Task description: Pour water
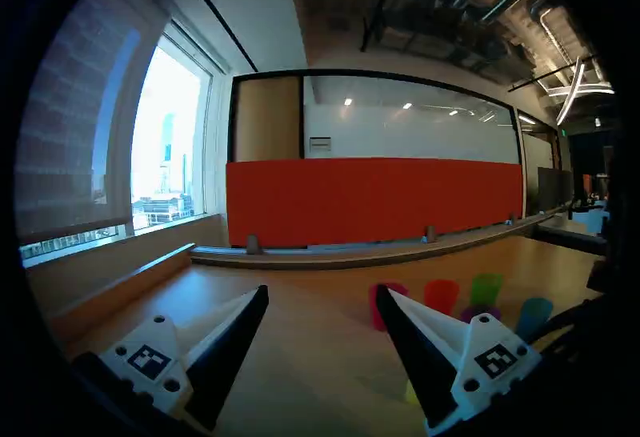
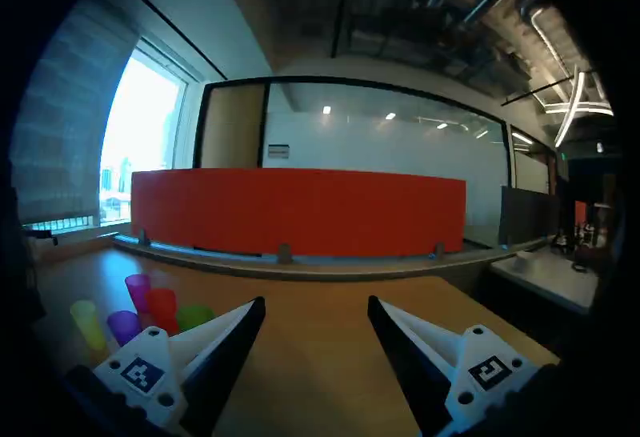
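Note:
Several coloured plastic cups stand together on the wooden desk. In the left gripper view they sit right of centre: a pink cup, a red cup, a green cup, a purple cup and a blue cup. My left gripper is open and empty, short of the cups. In the right gripper view the cluster is at the lower left: a yellow-green cup, a purple cup, a magenta cup, a red cup and a green cup. My right gripper is open and empty.
An orange divider panel runs along the desk's far edge. A window and a low ledge lie to the left. Another desk stands at the right. Bare desk top stretches ahead of both grippers.

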A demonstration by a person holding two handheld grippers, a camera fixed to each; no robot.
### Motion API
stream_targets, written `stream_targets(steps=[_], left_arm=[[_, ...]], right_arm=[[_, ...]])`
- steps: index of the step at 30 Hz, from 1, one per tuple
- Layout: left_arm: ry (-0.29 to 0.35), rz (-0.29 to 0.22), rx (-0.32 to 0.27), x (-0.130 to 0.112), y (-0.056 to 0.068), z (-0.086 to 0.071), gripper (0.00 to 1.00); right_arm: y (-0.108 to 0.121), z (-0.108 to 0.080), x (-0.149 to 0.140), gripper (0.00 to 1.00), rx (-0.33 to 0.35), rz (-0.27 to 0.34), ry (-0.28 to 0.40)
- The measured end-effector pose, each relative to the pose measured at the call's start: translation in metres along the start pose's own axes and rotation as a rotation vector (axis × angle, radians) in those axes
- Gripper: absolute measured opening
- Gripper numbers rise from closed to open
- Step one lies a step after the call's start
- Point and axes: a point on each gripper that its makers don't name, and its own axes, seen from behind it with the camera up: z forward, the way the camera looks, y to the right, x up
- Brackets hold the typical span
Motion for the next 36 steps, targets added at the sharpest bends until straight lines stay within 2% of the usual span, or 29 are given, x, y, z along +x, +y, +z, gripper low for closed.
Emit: stream_targets(steps=[6,12,16,19,24,30,36], left_arm=[[-0.009,-0.004,-0.032,0.026,0.007,0.01,1.0],[0.008,-0.023,-0.072,0.073,0.013,0.017,1.0],[0.03,-0.023,-0.094,0.105,0.014,0.017,1.0],[0.035,-0.015,-0.108,0.12,0.017,0.017,1.0],[0.01,-0.01,-0.139,0.123,0.023,0.019,1.0],[-0.006,-0.029,-0.183,0.123,0.029,0.023,1.0],[-0.034,-0.052,-0.282,0.12,0.046,0.023,1.0]], right_arm=[[0.001,0.007,0.014,0.99,0.009,0.012,-0.013],[0.001,0.013,0.048,0.99,0.033,0.046,-0.012],[0.0,0.016,0.074,0.99,0.055,0.043,-0.009],[-0.002,0.017,0.087,0.99,0.066,0.038,-0.005],[-0.006,0.019,0.094,0.99,0.082,0.055,-0.01],[-0.012,0.018,0.099,0.99,0.123,0.069,-0.013],[-0.026,0.012,0.107,0.99,0.216,0.048,0.0]])
